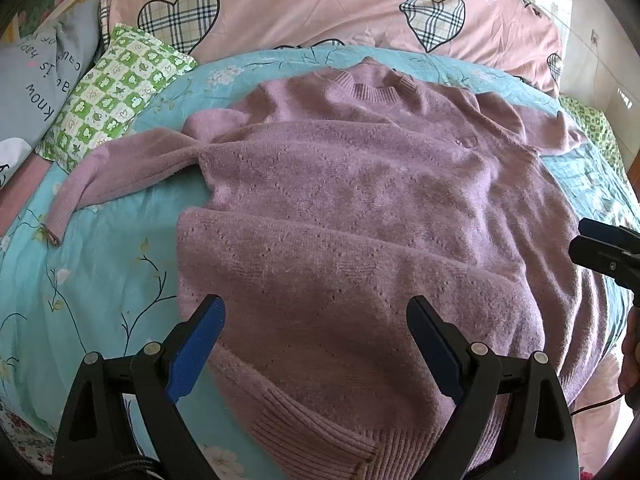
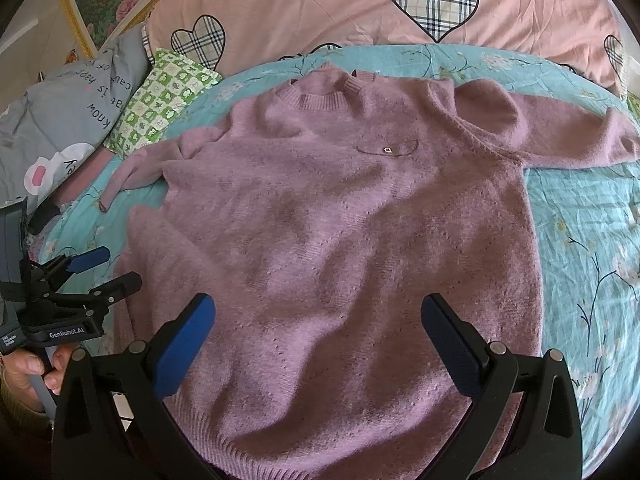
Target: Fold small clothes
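Observation:
A mauve knitted sweater (image 1: pixel 360 200) lies spread front-up on a turquoise floral bedsheet (image 1: pixel 100 280), neck away from me, both sleeves out to the sides. It also shows in the right wrist view (image 2: pixel 340 220). My left gripper (image 1: pixel 316 312) is open and empty, just above the sweater's lower left part near the ribbed hem. My right gripper (image 2: pixel 318 312) is open and empty above the sweater's lower middle. The left gripper also shows in the right wrist view (image 2: pixel 108 266), at the sweater's left edge. The right gripper shows at the right edge of the left wrist view (image 1: pixel 600 248).
A pink duvet with plaid hearts (image 1: pixel 320 0) lies behind the sweater. A green checked pillow (image 1: pixel 116 88) and a grey printed pillow (image 1: pixel 36 80) sit at the back left. The bed's right edge drops off by a tiled floor (image 1: pixel 600 60).

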The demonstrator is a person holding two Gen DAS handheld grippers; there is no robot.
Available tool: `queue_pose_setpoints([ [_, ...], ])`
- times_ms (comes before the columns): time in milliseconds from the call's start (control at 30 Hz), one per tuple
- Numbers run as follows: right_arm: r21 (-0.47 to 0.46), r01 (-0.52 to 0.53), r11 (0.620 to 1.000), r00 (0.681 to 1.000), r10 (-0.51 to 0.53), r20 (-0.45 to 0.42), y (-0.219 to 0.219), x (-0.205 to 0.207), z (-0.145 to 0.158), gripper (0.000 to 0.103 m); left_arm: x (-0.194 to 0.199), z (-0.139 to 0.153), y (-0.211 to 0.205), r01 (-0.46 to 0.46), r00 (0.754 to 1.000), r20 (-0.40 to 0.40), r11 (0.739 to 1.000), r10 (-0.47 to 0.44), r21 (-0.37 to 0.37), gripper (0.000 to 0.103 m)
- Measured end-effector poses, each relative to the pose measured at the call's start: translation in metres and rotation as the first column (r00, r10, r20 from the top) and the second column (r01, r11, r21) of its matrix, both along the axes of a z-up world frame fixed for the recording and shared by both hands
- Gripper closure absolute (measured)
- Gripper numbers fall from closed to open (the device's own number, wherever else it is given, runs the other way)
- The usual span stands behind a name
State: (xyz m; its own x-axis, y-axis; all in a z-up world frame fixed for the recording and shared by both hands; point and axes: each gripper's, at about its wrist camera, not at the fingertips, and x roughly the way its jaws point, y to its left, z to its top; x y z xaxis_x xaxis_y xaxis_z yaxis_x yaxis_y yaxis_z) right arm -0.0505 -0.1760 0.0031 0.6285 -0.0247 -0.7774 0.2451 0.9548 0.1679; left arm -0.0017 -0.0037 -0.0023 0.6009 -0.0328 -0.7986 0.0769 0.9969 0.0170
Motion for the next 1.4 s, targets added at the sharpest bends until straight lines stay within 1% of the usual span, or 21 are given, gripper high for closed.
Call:
queue_pose_setpoints([
  [133,0.001,0.0,1.0,1.0,0.0,0.001,-0.001,0.0,0.0,0.001,-0.001,0.001,0.001,0.008,1.0,0.004,1.0,-0.008,-0.026,0.01],
  [267,0.002,0.0,1.0,1.0,0.0,0.001,-0.002,-0.002,-0.001,0.001,-0.001,0.0,-0.001,0.032,0.999,0.01,0.999,-0.031,-0.024,0.01],
  [367,-0.002,-0.002,1.0,1.0,0.002,0.001,-0.001,0.001,0.0,0.001,0.001,0.0,0.001,0.046,0.999,0.0,0.996,-0.046,-0.078,0.01],
  [400,-0.003,-0.003,1.0,1.0,0.003,0.002,-0.001,0.003,0.001,0.001,0.002,-0.001,0.002,0.049,0.999,-0.003,0.995,-0.05,-0.082,0.01],
  [467,0.005,-0.007,1.0,1.0,0.007,-0.006,-0.012,0.003,0.0,0.001,0.005,-0.002,0.002,0.053,0.999,0.004,0.997,-0.053,-0.055,0.01],
  [500,0.008,-0.007,1.0,1.0,0.007,-0.01,-0.013,0.004,0.0,0.001,0.007,-0.003,0.003,0.052,0.999,-0.007,0.997,-0.052,-0.051,0.01],
  [533,0.011,-0.009,1.0,1.0,0.009,-0.015,-0.016,0.007,-0.001,0.001,0.01,-0.003,0.004,0.046,0.999,-0.027,0.998,-0.047,-0.053,0.01],
  [633,0.002,-0.016,1.0,1.0,0.016,-0.018,-0.023,0.016,0.002,0.001,0.019,-0.001,0.007,0.048,0.998,-0.027,0.997,-0.05,-0.053,0.01],
  [667,0.001,-0.02,1.0,1.0,0.02,-0.017,-0.026,0.02,0.004,0.001,0.022,-0.001,0.008,0.048,0.998,-0.044,0.997,-0.05,-0.056,0.01],
  [733,-0.005,-0.025,1.0,1.0,0.025,0.0,-0.034,0.028,0.007,0.001,0.033,0.004,0.011,0.067,0.997,-0.035,0.996,-0.069,-0.066,0.01],
  [767,-0.006,-0.029,1.0,0.999,0.029,0.014,-0.039,0.032,0.008,0.001,0.039,0.006,0.012,0.075,0.997,-0.014,0.995,-0.076,-0.061,0.01],
  [833,0.01,-0.028,1.0,1.0,0.028,0.012,-0.053,0.046,0.011,0.001,0.056,0.011,0.018,0.101,0.995,-0.007,0.992,-0.102,-0.078,0.01],
  [900,0.024,-0.022,0.999,0.999,0.021,0.035,-0.067,0.057,0.016,0.001,0.081,0.018,0.025,0.131,0.991,0.002,0.988,-0.131,-0.084,0.01],
  [967,0.047,-0.026,0.999,0.996,0.022,0.083,-0.084,0.071,0.023,0.001,0.107,0.029,0.029,0.165,0.986,0.029,0.983,-0.164,-0.076,0.01],
  [1033,0.039,-0.032,0.999,0.991,0.026,0.13,-0.101,0.088,0.034,0.001,0.13,0.038,0.033,0.192,0.98,0.06,0.979,-0.188,-0.062,0.01],
  [1067,0.051,-0.03,0.998,0.987,0.022,0.161,-0.112,0.096,0.04,0.001,0.144,0.042,0.036,0.212,0.976,0.072,0.975,-0.208,-0.062,0.01],
  [1133,0.04,-0.029,0.999,0.989,0.023,0.147,-0.129,0.116,0.045,0.001,0.183,0.048,0.043,0.24,0.969,0.08,0.968,-0.235,-0.068,0.01],
  [1267,-0.011,-0.04,0.999,0.994,0.041,0.1,-0.167,0.166,0.049,0.001,0.255,0.046,0.055,0.286,0.958,0.044,0.953,-0.283,-0.103,0.01],
  [1300,-0.015,-0.046,0.999,0.995,0.047,0.091,-0.18,0.181,0.05,0.001,0.281,0.043,0.059,0.288,0.958,0.031,0.952,-0.286,-0.102,0.01],
  [1367,-0.039,-0.061,0.997,0.996,0.064,0.061,-0.198,0.204,0.045,0.001,0.315,0.03,0.067,0.286,0.957,-0.009,0.952,-0.289,-0.113,0.01],
  [1400,-0.04,-0.071,0.997,0.997,0.072,0.035,-0.206,0.217,0.037,0.001,0.336,0.024,0.071,0.284,0.956,-0.032,0.95,-0.29,-0.129,0.01],
])
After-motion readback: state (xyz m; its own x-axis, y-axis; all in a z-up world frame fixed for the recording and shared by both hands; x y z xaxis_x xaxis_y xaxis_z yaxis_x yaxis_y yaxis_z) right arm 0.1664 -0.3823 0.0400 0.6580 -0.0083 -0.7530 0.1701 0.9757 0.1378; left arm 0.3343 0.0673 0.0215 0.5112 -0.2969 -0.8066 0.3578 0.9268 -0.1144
